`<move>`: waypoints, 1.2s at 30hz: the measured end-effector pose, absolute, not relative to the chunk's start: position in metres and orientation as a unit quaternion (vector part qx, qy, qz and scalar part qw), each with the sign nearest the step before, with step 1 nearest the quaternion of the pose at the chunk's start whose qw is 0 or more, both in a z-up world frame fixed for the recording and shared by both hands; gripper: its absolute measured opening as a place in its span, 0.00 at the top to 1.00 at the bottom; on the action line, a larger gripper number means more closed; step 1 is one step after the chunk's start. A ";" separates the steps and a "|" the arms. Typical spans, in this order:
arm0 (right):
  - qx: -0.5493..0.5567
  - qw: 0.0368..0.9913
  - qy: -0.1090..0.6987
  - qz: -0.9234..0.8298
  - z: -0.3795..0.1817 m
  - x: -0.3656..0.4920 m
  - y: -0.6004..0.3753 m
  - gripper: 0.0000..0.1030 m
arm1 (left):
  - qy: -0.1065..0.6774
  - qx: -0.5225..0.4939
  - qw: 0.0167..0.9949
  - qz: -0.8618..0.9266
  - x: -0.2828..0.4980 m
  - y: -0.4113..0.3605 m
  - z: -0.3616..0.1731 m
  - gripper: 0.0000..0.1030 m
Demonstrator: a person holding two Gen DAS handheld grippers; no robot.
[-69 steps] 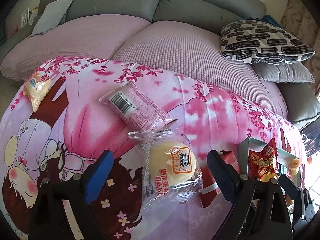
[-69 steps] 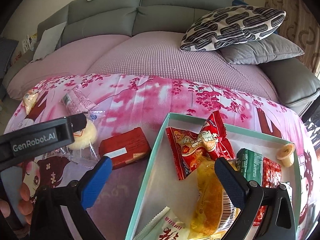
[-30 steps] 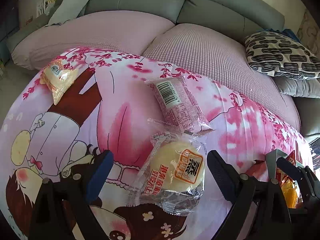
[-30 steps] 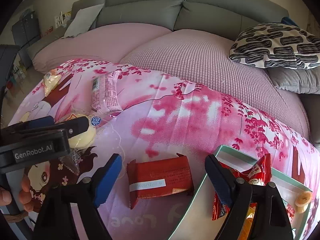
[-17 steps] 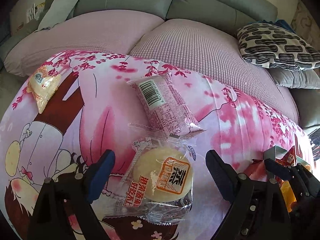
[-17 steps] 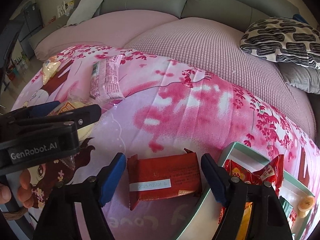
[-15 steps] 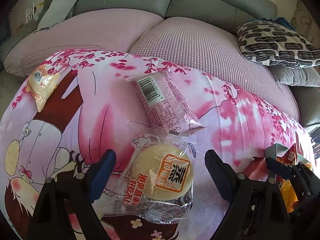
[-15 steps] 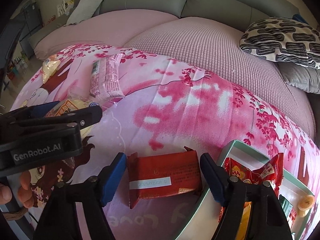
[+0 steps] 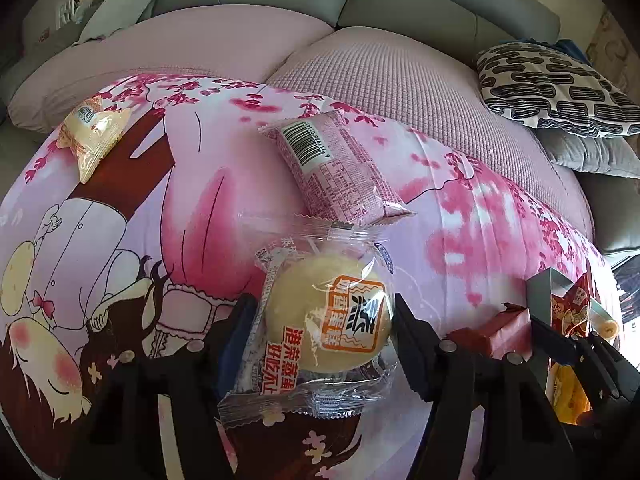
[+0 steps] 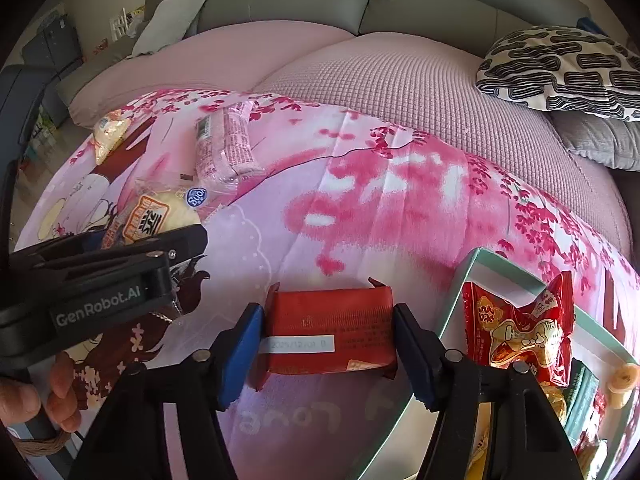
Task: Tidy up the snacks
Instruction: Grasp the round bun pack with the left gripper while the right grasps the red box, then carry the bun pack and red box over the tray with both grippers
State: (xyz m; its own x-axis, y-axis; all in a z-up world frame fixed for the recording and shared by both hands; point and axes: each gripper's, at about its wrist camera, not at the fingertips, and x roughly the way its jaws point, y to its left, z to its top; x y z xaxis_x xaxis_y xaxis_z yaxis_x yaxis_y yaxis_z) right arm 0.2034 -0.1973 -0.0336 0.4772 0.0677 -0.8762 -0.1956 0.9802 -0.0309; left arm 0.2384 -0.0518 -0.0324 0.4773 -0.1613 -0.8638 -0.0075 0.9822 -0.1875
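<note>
Bun (image 9: 326, 322): a round yellow steamed cake in a clear wrapper with an orange label is lying on the pink blanket, sitting between the left gripper's two fingers.
Left gripper (image 9: 324, 334): its jaws are closing around the bun, both blue pads touching the wrapper's sides and creasing the plastic; it is seen from the side in the right wrist view (image 10: 132, 256).
Red pack (image 10: 330, 330): a flat red snack with a white date strip is lying on the blanket just beside the box's near corner, sitting crosswise between the right gripper's fingers.
Right gripper (image 10: 328, 346): its jaws are closing on the red pack, the pads meeting the pack's two short ends.
Box (image 10: 472, 264): a pale green open box is sitting at the right of the blanket, holding a red bag (image 10: 520, 324) with a cartoon print, a green pack, yellow packs and a small jelly cup (image 10: 624, 378) on its far rim.
Pink pack (image 9: 340, 176): lying barcode up just behind the bun, its near end touching the bun's wrapper.
Yellow pack (image 9: 94, 134): lying well apart at the blanket's far left edge.
Blanket (image 10: 380, 200): a pink cartoon print is covering the surface before a grey sofa (image 9: 440, 4).
Hand (image 10: 28, 396): fingers are curling around the left gripper's handle.
Cushion (image 9: 556, 88): black and white, resting on a grey one at the right.
</note>
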 end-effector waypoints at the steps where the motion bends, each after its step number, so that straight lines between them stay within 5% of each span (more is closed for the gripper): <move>1: -0.063 0.857 0.506 0.075 -0.035 0.204 -0.197 0.35 | 0.509 -0.084 0.855 -0.046 0.238 -0.052 -0.033 0.36; 36: -0.002 0.878 0.477 0.030 -0.001 0.158 -0.201 0.39 | 0.484 -0.097 0.868 -0.044 0.192 -0.038 -0.005 0.44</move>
